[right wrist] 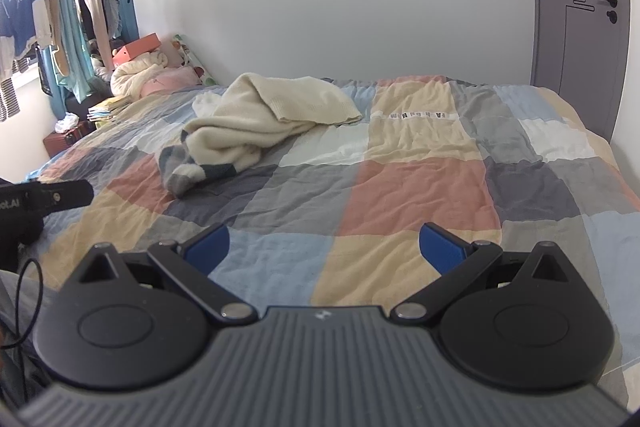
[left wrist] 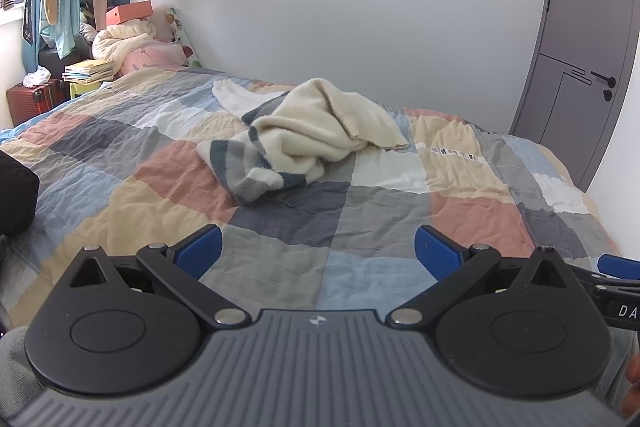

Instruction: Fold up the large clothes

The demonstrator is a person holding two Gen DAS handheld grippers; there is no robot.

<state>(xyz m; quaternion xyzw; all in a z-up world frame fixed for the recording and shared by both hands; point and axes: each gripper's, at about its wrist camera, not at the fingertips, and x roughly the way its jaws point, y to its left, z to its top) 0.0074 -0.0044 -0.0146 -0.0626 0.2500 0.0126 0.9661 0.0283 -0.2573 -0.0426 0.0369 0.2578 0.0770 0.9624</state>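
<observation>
Left gripper point(left wrist: 318, 253) released, blue pads wide apart, empty, above patchwork quilt point(left wrist: 360, 211). Crumpled cream knit sweater with navy-grey striped hem point(left wrist: 304, 139) lies mid-bed, well ahead. Likely soft, floppy, light: pinch hem corners. Right gripper point(right wrist: 325, 247) likewise released, empty.

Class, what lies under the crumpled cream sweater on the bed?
The cream sweater lies on the patchwork quilt. The quilt squares beneath it are hidden.

Bare quilt point(left wrist: 320, 219) ahead, crumpled sweater point(left wrist: 304, 139) mid-bed, clutter pile point(left wrist: 128, 43) far corner
</observation>
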